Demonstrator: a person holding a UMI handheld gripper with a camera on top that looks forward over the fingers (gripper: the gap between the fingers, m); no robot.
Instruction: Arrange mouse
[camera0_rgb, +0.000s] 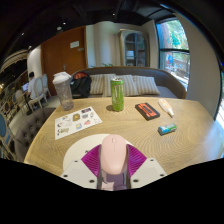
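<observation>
A pale pink computer mouse sits between my gripper's two fingers, with the magenta pads pressed against both its sides. The gripper is shut on the mouse and holds it over the near edge of a light wooden table. The mouse's rear end is hidden by the gripper body.
On the table beyond the fingers stand a green can, a clear lidded cup, a printed sheet, a dark flat box, a white tube and a small green-blue object. A sofa stands behind.
</observation>
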